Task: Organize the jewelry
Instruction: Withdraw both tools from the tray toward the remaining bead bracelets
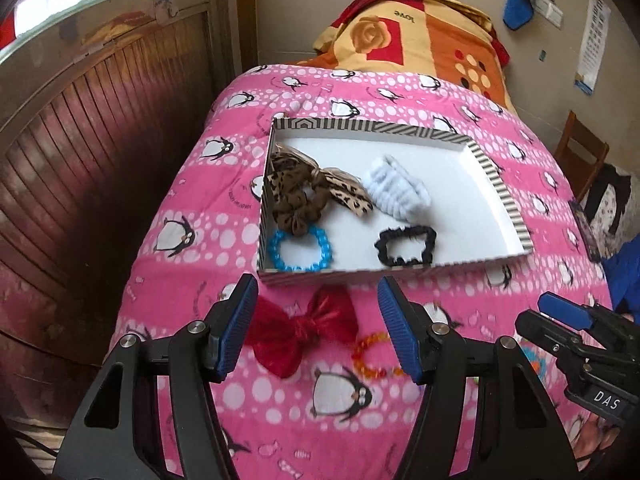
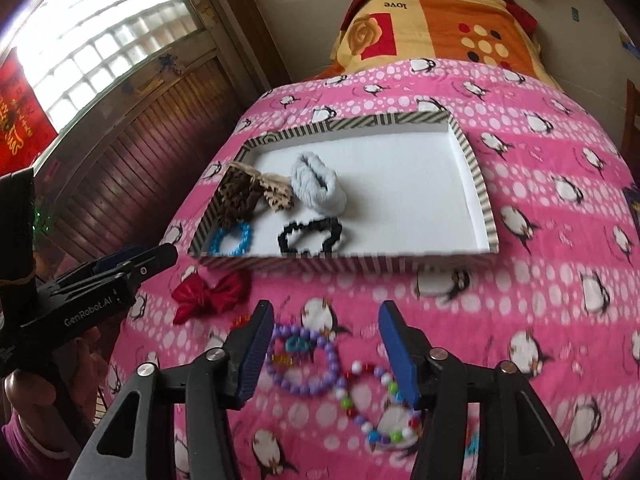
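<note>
Striped shallow box [image 1: 502, 184] lying flat on the pink penguin bedspread [image 1: 224, 168], toward the middle of the bed. Inside, along its left wall: leopard-print scrunchie [image 1: 298, 196] with bow ends, and a blue beaded bracelet [image 1: 298, 250] at the near left corner, the scrunchie overlapping its rim. Beside the scrunchie, a fluffy white scrunchie [image 1: 394, 190]; in front of that, by the near wall, a black scrunchie [image 1: 406, 246]. Right half of the box bare white.

Outside the box, on the bedspread just before its near wall: red bow [image 1: 300, 328] and, beside it, an orange beaded bracelet [image 1: 370, 354]. Further toward the near edge of the bed — purple beaded bracelet [image 2: 304, 360] with a small turquoise piece inside its loop, touching a multicoloured beaded bracelet [image 2: 380, 404].

Left claw [image 1: 316, 326] spread wide, holding nothing, poised above the red bow, which shows between its blue pads [image 1: 236, 326]. Right claw [image 2: 326, 354] likewise spread wide and empty, above the purple and multicoloured bracelets.

Folded orange-and-red blanket [image 1: 420, 36] at the far end of the bed
</note>
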The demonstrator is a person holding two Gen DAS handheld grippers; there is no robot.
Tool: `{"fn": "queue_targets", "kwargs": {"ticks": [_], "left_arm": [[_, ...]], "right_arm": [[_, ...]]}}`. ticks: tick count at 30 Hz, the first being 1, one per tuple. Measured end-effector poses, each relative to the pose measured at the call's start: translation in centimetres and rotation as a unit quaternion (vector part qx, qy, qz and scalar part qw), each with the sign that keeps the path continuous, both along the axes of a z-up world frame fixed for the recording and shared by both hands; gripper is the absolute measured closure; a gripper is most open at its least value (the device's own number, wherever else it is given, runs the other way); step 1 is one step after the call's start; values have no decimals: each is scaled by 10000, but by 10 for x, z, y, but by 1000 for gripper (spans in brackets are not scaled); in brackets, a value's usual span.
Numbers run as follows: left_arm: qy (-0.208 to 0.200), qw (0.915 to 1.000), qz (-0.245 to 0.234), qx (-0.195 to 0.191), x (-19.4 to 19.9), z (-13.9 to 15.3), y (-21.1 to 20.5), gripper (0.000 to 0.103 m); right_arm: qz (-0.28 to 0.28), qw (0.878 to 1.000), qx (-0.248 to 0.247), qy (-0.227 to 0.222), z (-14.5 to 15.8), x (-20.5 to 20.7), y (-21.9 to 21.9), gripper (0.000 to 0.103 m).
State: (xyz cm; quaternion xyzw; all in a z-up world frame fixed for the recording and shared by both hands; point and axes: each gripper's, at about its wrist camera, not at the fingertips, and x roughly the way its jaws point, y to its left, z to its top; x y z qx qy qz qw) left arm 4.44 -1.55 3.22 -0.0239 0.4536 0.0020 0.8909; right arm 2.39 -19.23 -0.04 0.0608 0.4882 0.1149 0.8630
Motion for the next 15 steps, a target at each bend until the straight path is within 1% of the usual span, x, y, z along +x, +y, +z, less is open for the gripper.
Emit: {"fn": "queue_targets", "kwargs": {"ticks": [3, 5, 9, 10, 12, 15], "left_arm": [[-63, 9999, -120, 32, -12, 2, -2, 41], [-129, 9998, -157, 29, -19, 4, -4, 41], [-159, 9995, -255, 108, -30, 6, -8, 41], [-170, 9994, -267, 110, -32, 6, -8, 41], [-202, 9995, -233, 118, -35, 7, -8, 41], [-141, 9997, -214, 64, -39, 5, -11, 41]], "right_arm": [[-14, 10000, 32, 84, -2, -12, 1, 49], [-22, 10000, 63, 57, 0, -19, 2, 49], [19, 9996, -246, -156, 9, -33, 6, 48], [33, 9991, -350, -228, 12, -37, 7, 47], [23, 9988, -408, -274, 13, -43, 7, 41], [-20, 9991, -351, -235, 11, -49, 3, 41]]}}
